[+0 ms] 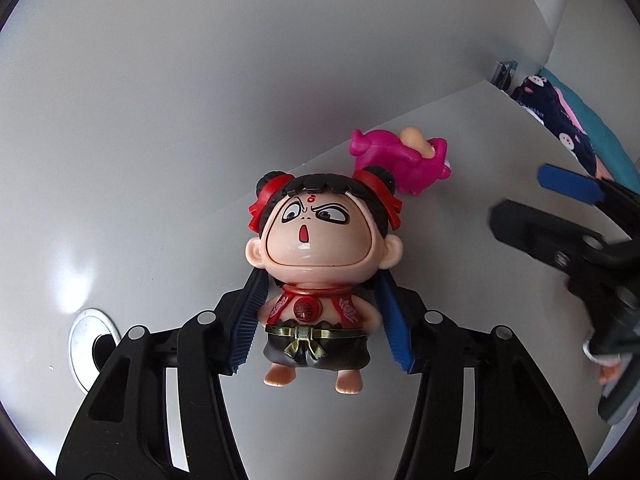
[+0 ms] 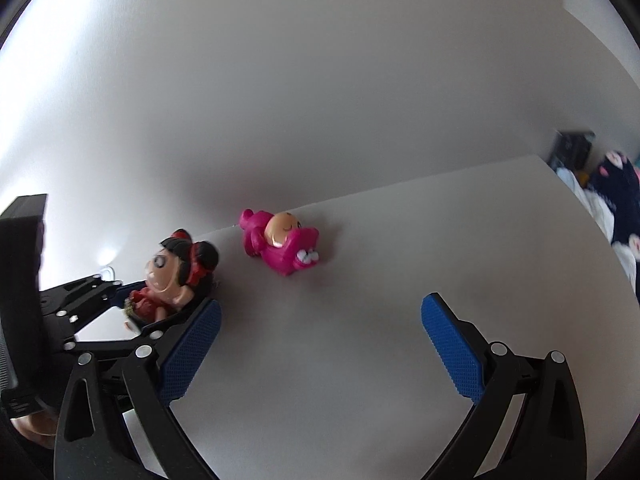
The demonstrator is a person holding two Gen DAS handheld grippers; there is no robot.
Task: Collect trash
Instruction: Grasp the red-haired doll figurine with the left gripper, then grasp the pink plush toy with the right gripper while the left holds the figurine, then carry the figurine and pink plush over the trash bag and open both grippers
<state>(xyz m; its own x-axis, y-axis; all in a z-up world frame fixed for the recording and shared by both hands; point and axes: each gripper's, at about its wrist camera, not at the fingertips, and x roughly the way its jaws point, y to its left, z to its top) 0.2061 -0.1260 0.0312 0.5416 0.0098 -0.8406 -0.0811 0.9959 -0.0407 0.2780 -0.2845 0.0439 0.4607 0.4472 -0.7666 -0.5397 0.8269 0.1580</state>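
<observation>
Left claw (image 1: pixel 320 312): I have it clenched on the doll figurine (image 1: pixel 316 276); both blue pads press its torso from either side, head pointing to 12 o'clock in my left wrist view.
Doll figurine: black hair buns with red ribbons, red vest, dark trousers, bare feet hanging free between the fingers; I see no part of it resting on the surface (image 2: pixel 360 340). From the right wrist view it sits at 9 o'clock (image 2: pixel 180 280), gripped in the left claw (image 2: pixel 168 304).
Right claw (image 2: pixel 320 354): released, pads spread wide with bare surface between them; in the left wrist view it shows blurred at 3 o'clock (image 1: pixel 560 216).
Pink toy (image 2: pixel 282 246): lying on the white surface near the wall, at 12 o'clock from the right claw, apart from both claws. In the left view it lies just behind the doll's head (image 1: pixel 400 160).
Dark patterned fabric (image 2: pixel 618 204): beyond the surface edge at 3 o'clock.
Metal grommet (image 1: pixel 86 344): set in the surface at 8 o'clock in the left view.
</observation>
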